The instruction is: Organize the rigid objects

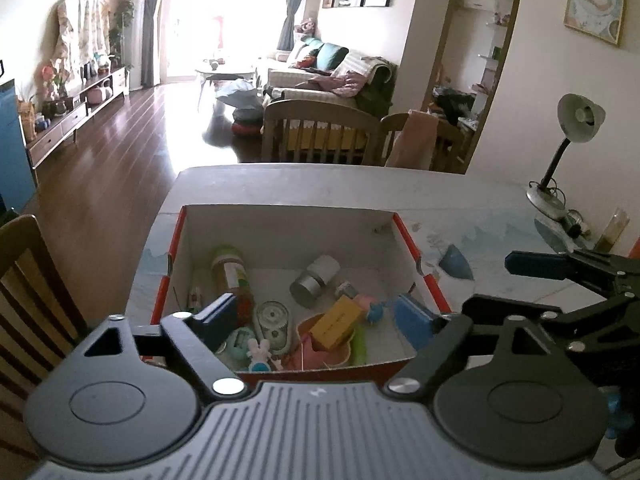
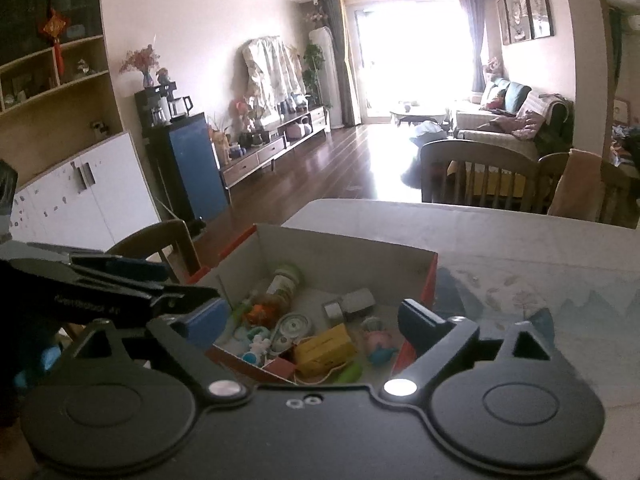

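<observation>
Both the left hand-held gripper [image 1: 320, 320] and right hand-held gripper [image 2: 312, 320] are held apart, empty, over the box [image 1: 288, 236] on the bench [image 1: 480, 196]

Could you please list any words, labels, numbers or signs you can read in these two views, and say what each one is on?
None can be read with confidence.
Left claw, side of its body: pale printed lettering, too blurred to spell out.
Yellow box, in the cardboard box: dark print along one side, too small to read.
Brown-capped bottle: label with coloured marks, no legible words.
Right claw: no lettering visible.
</observation>
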The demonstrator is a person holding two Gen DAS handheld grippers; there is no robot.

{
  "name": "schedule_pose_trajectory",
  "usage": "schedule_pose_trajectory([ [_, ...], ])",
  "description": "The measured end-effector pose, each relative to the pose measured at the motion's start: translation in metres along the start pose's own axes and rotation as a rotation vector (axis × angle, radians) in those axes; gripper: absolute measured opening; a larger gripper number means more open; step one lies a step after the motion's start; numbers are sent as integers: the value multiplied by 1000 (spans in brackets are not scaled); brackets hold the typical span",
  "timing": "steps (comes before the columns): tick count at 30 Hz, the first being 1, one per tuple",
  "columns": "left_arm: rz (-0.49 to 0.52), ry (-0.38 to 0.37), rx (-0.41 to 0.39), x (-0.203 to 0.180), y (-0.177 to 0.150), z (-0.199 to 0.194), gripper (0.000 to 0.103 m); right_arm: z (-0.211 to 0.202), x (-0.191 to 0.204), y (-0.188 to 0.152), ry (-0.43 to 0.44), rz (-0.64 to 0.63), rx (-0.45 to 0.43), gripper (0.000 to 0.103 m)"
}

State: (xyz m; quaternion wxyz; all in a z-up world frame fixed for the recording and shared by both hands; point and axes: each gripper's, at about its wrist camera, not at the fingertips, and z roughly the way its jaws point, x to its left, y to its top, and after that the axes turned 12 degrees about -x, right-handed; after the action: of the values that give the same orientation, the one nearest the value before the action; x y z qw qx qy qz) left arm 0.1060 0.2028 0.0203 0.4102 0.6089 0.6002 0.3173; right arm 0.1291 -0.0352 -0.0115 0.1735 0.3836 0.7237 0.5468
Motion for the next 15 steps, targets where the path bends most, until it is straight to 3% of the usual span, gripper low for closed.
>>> schedule_pose_trajectory([
  [5, 3, 15, -3, -3, -5, -4, 88, -5, -5, -1, 0, 19, -6, 101],
  [8, -5, 12, -6, -4, -6, -6, 103, -8, -6, -3, 6, 26, -8, 103],
  [15, -9, 20, -20, -5, -7, -11, 103, -13, -6, -5, 3, 40, -23, 103],
])
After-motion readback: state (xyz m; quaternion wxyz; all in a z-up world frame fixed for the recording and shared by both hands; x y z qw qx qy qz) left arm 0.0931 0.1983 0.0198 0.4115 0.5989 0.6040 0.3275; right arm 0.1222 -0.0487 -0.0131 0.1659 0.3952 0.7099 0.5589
